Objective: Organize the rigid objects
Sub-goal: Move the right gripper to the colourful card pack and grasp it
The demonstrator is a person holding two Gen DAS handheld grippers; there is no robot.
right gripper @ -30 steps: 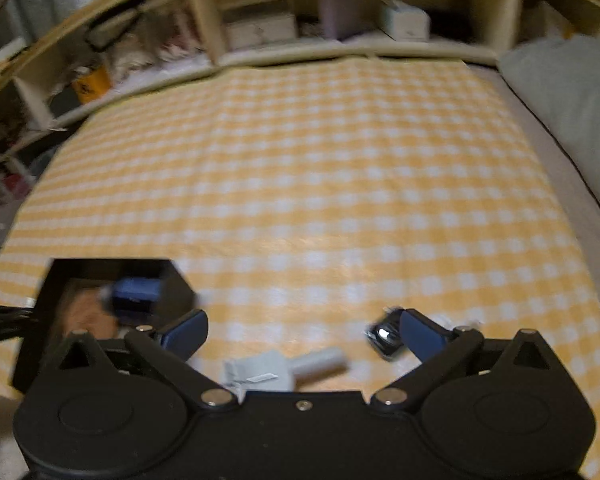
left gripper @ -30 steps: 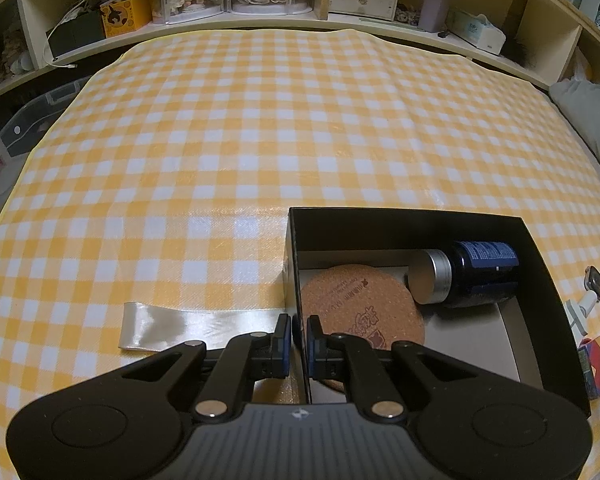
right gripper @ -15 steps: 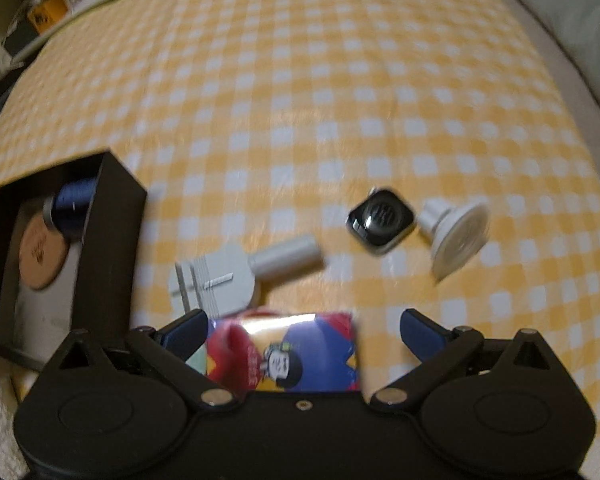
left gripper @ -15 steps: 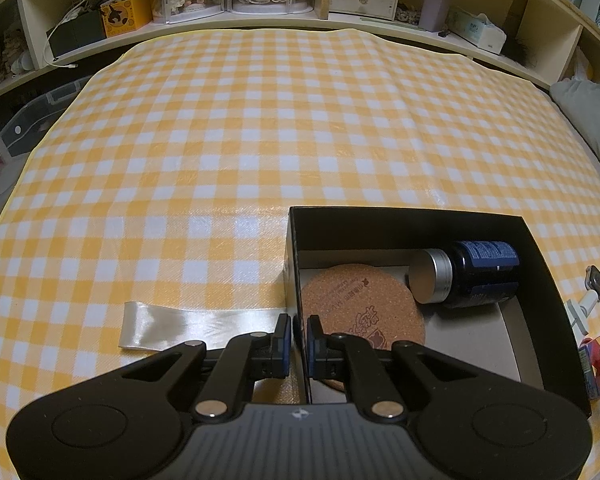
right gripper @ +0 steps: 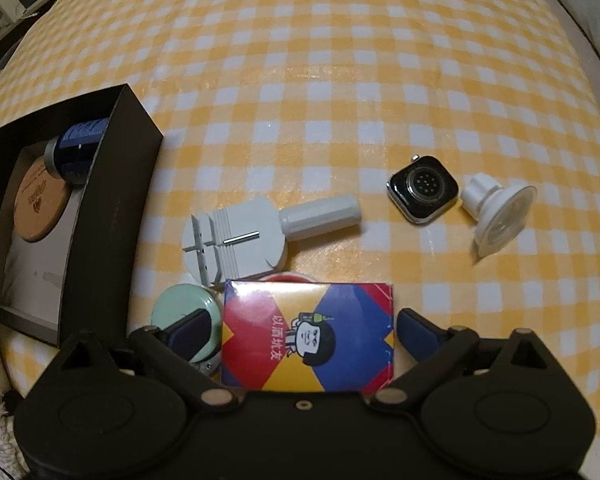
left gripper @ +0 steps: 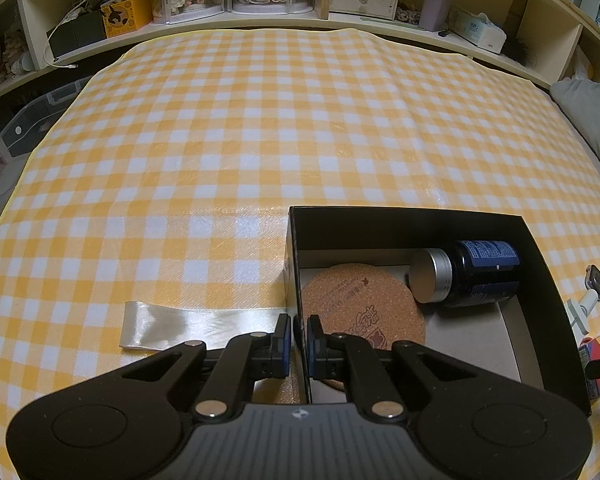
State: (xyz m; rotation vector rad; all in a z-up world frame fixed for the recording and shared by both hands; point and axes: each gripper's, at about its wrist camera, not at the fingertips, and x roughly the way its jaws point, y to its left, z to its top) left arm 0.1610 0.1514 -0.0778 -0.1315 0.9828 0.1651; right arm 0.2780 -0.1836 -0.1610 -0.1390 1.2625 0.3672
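The black box (left gripper: pixel 416 228) sits near the front of the yellow-checked worktop (left gripper: pixel 260 128), holding a cork coaster (left gripper: pixel 360 304) flat on its floor and a dark blue jar (left gripper: pixel 476 276) on its side with the silver lid toward the coaster. The left tongs (left gripper: pixel 296 336) are pinched on the box's left wall, one finger inside and one outside, with a pale satin ribbon (left gripper: pixel 196 324) lying flat just outside that wall. To the right of the box lie a grey watch-link tool (right gripper: pixel 236 236), a mint round tin (right gripper: pixel 184 312), a strapless smartwatch (right gripper: pixel 422 190) face down and a white suction cup (right gripper: pixel 500 216) just beside it. The right tongs (right gripper: pixel 300 332) stand wide over a colourful card box (right gripper: pixel 308 336), a finger on either side and a gap showing at each; the left finger overlaps the tin, which crowds that side. A second ago these tongs were higher and the card box was out of sight; now it fills the space between the fingers, while the left tongs and black box have not shifted. The worktop beyond the watch is open as far as the shelves (left gripper: pixel 300 8); a grey cushion (left gripper: pixel 588 112) borders the right edge.
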